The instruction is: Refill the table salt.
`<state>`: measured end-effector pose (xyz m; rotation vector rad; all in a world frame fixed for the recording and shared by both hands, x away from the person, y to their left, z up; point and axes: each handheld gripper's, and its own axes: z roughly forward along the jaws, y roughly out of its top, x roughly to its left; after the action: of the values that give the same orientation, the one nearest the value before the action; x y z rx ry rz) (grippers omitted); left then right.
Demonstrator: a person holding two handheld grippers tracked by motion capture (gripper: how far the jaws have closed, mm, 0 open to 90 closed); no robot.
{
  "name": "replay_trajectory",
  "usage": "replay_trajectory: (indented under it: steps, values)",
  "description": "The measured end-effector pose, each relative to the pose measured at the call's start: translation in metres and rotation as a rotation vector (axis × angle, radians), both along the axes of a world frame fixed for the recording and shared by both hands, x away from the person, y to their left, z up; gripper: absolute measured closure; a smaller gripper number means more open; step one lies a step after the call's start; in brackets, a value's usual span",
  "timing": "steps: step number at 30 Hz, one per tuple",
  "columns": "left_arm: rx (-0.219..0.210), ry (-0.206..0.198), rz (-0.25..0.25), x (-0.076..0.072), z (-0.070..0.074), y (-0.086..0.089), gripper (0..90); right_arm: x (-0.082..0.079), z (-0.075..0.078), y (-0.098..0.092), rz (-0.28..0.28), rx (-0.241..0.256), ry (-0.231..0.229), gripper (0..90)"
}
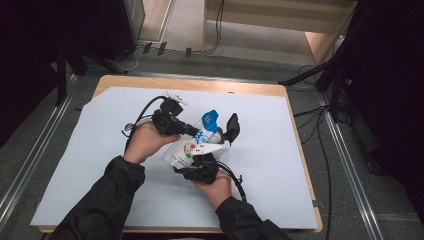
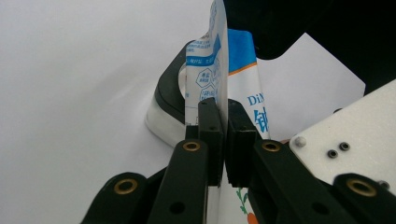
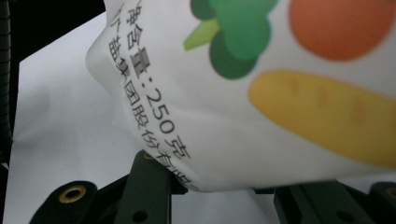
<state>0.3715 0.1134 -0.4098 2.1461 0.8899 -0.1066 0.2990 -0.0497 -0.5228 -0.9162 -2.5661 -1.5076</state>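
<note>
A white pouch (image 1: 192,149) printed with vegetables and a blue top (image 1: 210,120) is held above the white sheet between both hands. My left gripper (image 1: 187,131) is shut on the pouch's thin upper edge (image 2: 219,70), its jaws pressed flat against the film (image 2: 223,135). My right gripper (image 1: 201,164) holds the bulging lower end (image 3: 261,93) from below, one jaw on each side, their tips hidden under the pouch (image 3: 224,186). A black-rimmed dish (image 1: 232,127) sits just right of the pouch, and it also appears behind the film (image 2: 169,95).
A white paper sheet (image 1: 90,165) covers the wooden table (image 1: 235,87). Cables (image 1: 320,150) and black stand legs (image 1: 330,75) lie on the floor to the right. The right gripper's white plate (image 2: 355,121) is close beside my left jaws.
</note>
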Motion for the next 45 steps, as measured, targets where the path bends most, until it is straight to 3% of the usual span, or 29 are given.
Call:
replay_trajectory:
  steps: [22, 29, 34, 45]
  values:
    - [-0.036, -0.022, -0.031, -0.011, 0.015, 0.012, 90.0, -0.004, 0.000, 0.002, 0.001, 0.014, -0.026, 63.4]
    - [-0.020, -0.044, -0.033, -0.013, 0.022, 0.021, 90.0, -0.002, 0.002, 0.000, -0.008, 0.036, -0.021, 62.4]
    - [-0.042, -0.030, -0.039, -0.013, 0.024, 0.026, 90.0, 0.000, 0.003, -0.002, -0.020, 0.040, -0.019, 61.7]
    - [-0.063, -0.043, -0.039, -0.019, 0.030, 0.036, 90.0, 0.002, 0.005, -0.003, -0.028, 0.053, -0.021, 61.3]
